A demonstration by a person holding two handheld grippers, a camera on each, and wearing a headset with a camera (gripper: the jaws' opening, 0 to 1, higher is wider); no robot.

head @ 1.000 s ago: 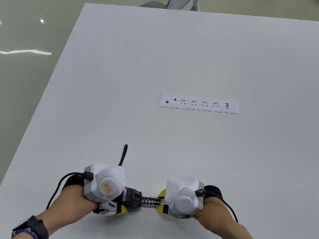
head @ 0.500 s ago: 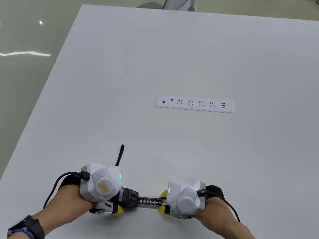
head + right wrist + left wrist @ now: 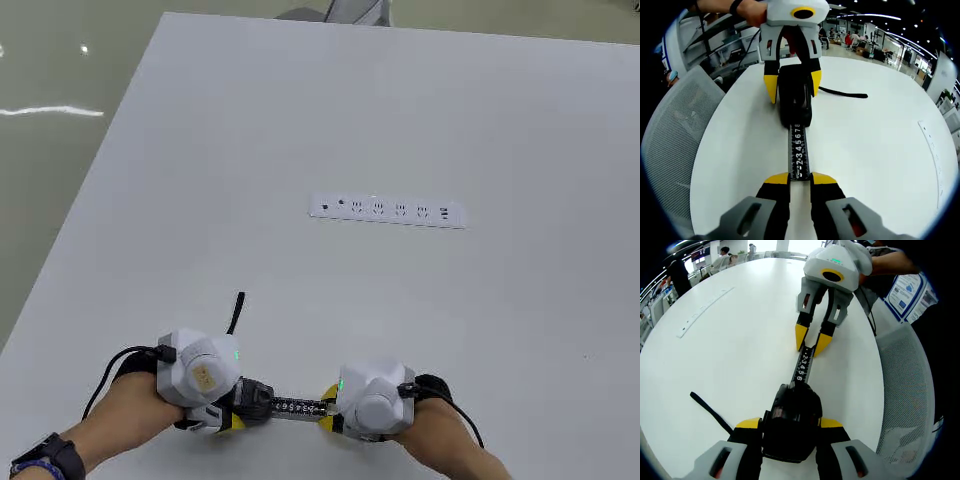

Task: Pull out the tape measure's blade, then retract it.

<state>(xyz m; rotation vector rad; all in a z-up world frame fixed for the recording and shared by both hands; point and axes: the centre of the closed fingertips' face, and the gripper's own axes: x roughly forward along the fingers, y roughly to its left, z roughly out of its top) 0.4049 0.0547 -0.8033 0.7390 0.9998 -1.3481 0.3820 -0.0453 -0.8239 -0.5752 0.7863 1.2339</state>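
A black tape measure case (image 3: 792,420) sits between the yellow-tipped jaws of my left gripper (image 3: 790,424), which is shut on it; the case (image 3: 255,400) lies near the table's front edge. Its black blade (image 3: 798,151) with white numbers runs a short way out to my right gripper (image 3: 800,178), which is shut on the blade's end. The blade (image 3: 298,407) spans the gap between the left gripper (image 3: 232,405) and the right gripper (image 3: 328,409). A black wrist strap (image 3: 236,312) trails from the case across the table.
A white power strip (image 3: 387,211) lies mid-table, well beyond the grippers. The white table (image 3: 400,110) stretches far ahead. A grey mesh chair (image 3: 905,390) stands by the table's near edge. People stand in the far background.
The two grippers have drawn slightly apart, and a little more of the numbered blade shows between them. The left gripper moved left with the case.
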